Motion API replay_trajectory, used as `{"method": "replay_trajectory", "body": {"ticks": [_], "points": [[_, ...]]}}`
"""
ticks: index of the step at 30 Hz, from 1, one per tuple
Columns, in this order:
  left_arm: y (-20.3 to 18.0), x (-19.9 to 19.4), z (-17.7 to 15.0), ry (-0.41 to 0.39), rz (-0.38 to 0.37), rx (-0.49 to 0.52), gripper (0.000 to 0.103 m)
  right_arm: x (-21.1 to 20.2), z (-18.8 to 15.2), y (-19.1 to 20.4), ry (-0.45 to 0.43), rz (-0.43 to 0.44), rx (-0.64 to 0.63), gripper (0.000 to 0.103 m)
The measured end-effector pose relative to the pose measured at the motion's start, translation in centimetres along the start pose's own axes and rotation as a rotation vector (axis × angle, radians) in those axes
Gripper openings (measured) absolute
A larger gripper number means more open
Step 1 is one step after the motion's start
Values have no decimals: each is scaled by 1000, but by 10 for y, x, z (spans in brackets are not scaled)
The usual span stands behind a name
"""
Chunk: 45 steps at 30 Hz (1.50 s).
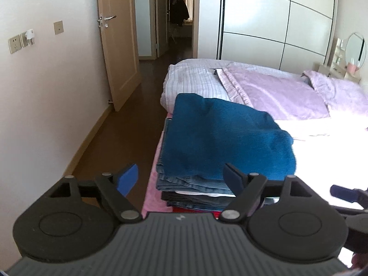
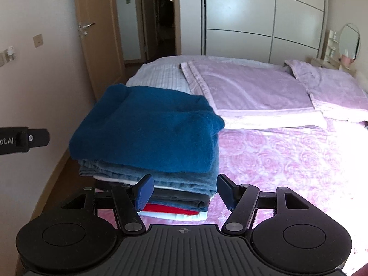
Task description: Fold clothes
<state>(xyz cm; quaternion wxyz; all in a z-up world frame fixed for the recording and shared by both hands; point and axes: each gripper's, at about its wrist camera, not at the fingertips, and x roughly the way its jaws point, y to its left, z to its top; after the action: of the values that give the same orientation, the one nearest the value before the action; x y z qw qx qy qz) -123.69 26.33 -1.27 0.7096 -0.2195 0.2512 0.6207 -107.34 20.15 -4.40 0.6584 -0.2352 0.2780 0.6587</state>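
This is a bedroom in a home. A big bed (image 2: 287,161) has a pink flowery cover. White closet doors (image 2: 264,16) fill the far wall, with a round mirror (image 2: 349,40) beside them. A wooden door (image 1: 117,46) stands open.

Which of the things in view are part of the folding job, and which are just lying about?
Job: blue sweater on top of the pile; folded jeans under it; red garment near the bottom; left gripper and right gripper, both open and empty.

Lying about: lilac blanket, bed, door, wardrobe, mirror.
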Motion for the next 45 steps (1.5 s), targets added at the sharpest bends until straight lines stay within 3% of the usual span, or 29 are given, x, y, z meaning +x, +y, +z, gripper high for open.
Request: {"method": "replay_trajectory", "body": {"ticks": [9, 31, 45], "points": [[-24, -20, -12, 34, 21, 52, 78, -21, -2, -19, 51, 102, 42, 64], [-68, -86, -80, 68, 95, 46, 79, -89, -56, -44, 110, 78, -4, 64], [-72, -118, -124, 110, 150, 28, 80, -115, -96, -46, 137, 90, -25, 64]]}}
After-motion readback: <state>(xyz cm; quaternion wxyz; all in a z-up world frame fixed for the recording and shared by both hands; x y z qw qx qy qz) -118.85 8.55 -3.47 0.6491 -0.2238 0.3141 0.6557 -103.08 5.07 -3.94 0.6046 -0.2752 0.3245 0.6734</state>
